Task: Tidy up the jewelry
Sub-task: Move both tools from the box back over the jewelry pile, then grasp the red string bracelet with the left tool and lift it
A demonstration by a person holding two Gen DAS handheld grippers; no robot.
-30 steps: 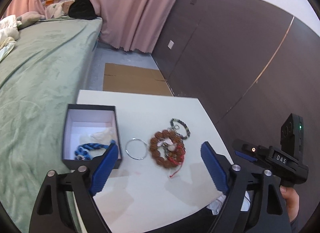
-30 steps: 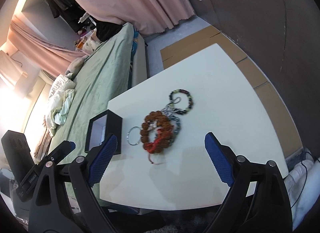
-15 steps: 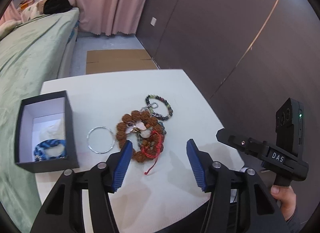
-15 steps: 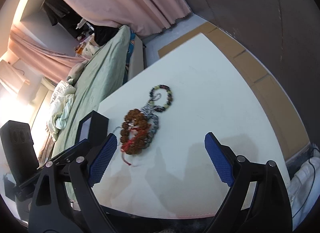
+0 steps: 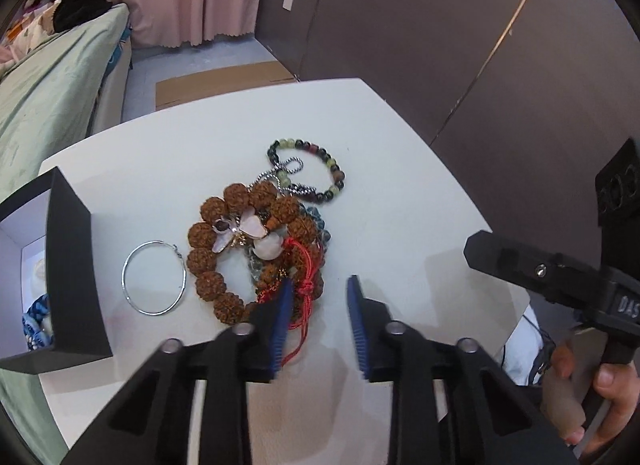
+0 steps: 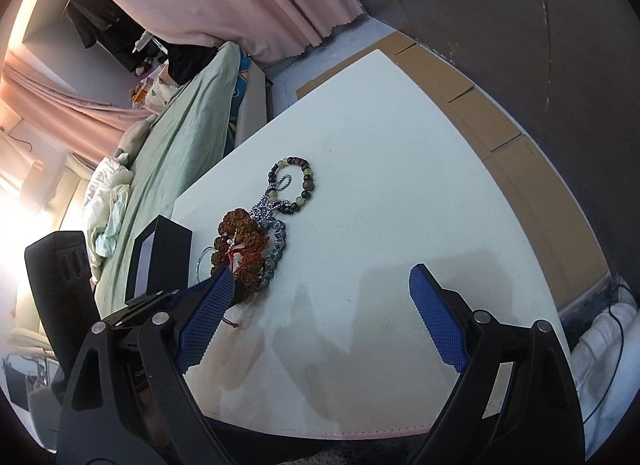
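Your left gripper (image 5: 318, 307), fingers parted narrowly and holding nothing, sits at the near edge of the jewelry pile (image 5: 264, 249) on the white table (image 5: 400, 201) (the black box (image 5: 72, 273) stands beside it), while your right gripper (image 6: 320, 305) gapes wide, empty.
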